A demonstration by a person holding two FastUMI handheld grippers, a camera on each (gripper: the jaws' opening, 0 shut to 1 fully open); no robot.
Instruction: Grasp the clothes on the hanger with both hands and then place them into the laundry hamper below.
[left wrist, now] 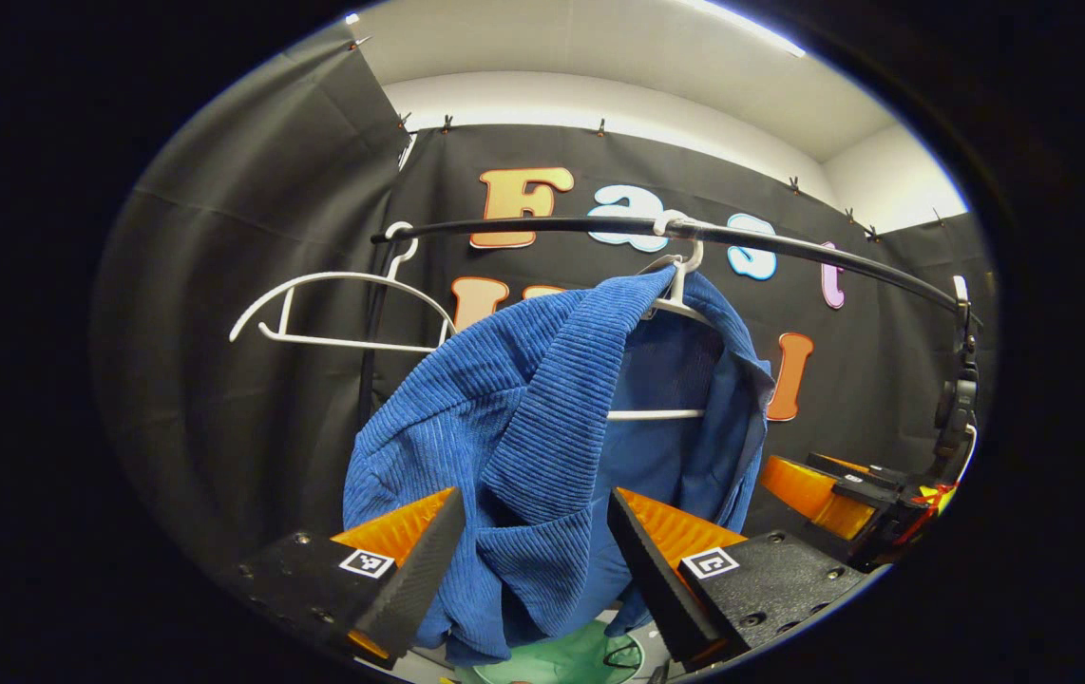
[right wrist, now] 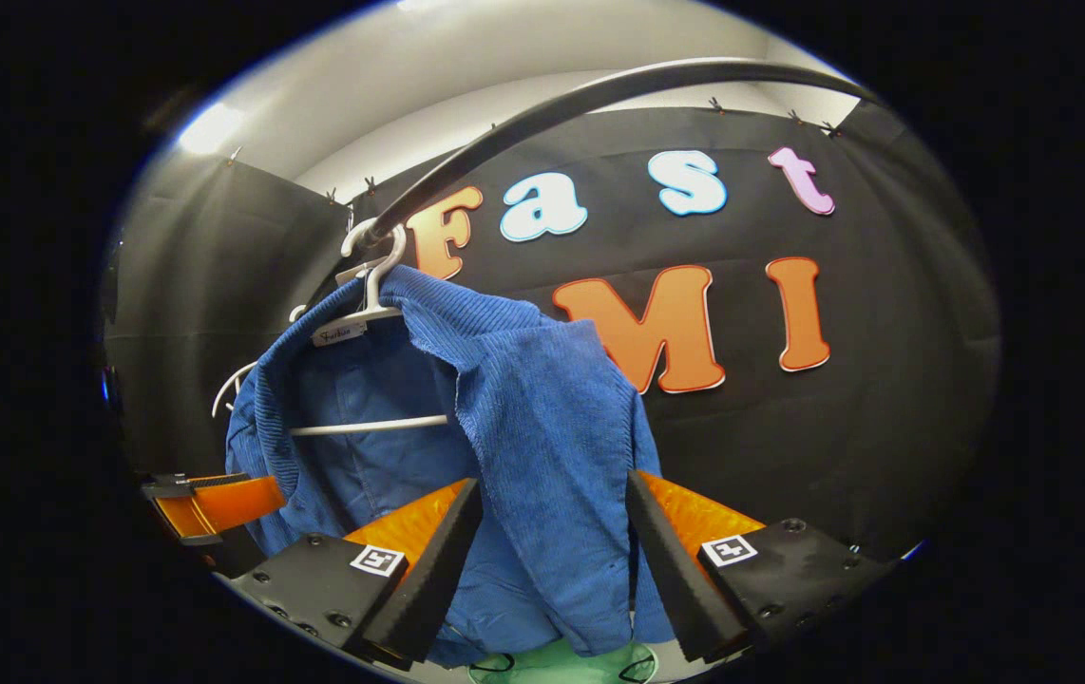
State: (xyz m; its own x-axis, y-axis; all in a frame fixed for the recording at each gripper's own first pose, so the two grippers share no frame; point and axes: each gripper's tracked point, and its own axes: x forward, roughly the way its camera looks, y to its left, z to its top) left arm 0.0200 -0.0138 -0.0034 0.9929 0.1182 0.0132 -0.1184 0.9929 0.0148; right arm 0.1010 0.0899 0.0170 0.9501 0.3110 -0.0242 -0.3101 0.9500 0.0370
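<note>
In the left gripper view the left gripper (left wrist: 535, 541) is reaching with fingers spread, a front panel of the blue jacket (left wrist: 542, 427) lying between them unpinched; in the right gripper view the right gripper (right wrist: 552, 546) is likewise gaping around the other panel. Below, the green laundry hamper (left wrist: 561, 660) is showing, and farther back the jacket is hanging on a white hanger (right wrist: 367, 285) from the black rail (left wrist: 742, 237), beside an empty hanger (left wrist: 333, 309).
</note>
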